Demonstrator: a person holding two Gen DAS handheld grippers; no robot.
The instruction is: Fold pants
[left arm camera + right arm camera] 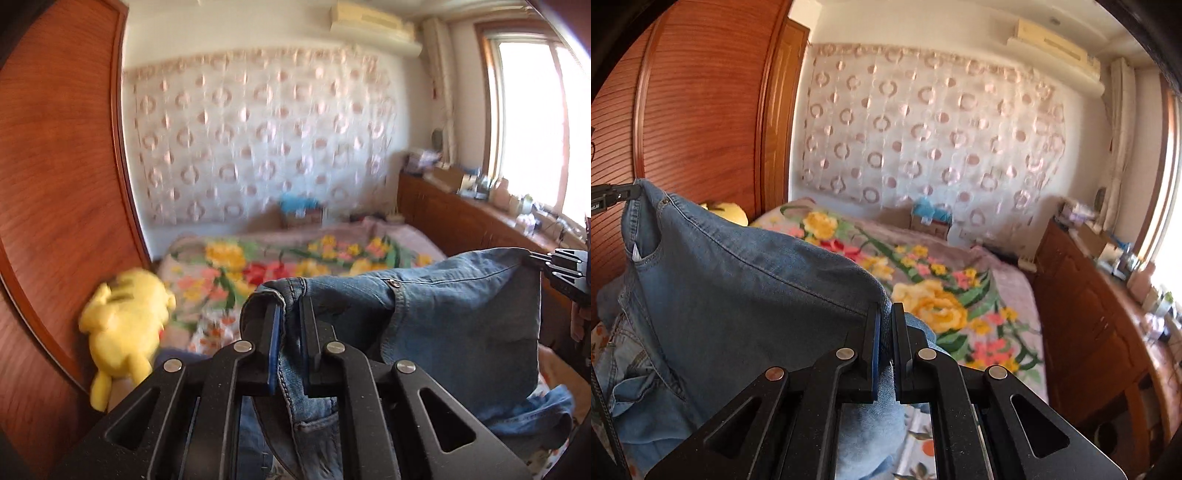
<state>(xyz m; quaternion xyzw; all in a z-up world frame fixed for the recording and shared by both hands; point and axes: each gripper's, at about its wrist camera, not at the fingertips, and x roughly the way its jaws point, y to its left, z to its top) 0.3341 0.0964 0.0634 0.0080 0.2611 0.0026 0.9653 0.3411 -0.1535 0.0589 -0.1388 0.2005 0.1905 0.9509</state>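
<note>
Blue denim pants (461,317) hang lifted above the bed, stretched between both grippers by the waistband. My left gripper (290,314) is shut on one waistband corner, with the denim bunched between its black fingers. My right gripper (885,317) is shut on the other corner of the pants (746,295). In the left wrist view the right gripper (535,258) shows at the right edge, pinching the cloth. The left gripper (631,192) appears at the left edge of the right wrist view, holding the far corner. The legs droop toward the bed below.
A bed with a floral blanket (942,291) lies ahead. A yellow plush toy (125,328) rests by the wooden wardrobe (59,184) on the left. A wooden sideboard (1089,314) with small items runs under the window on the right. A cardboard box (929,221) sits at the bed's far end.
</note>
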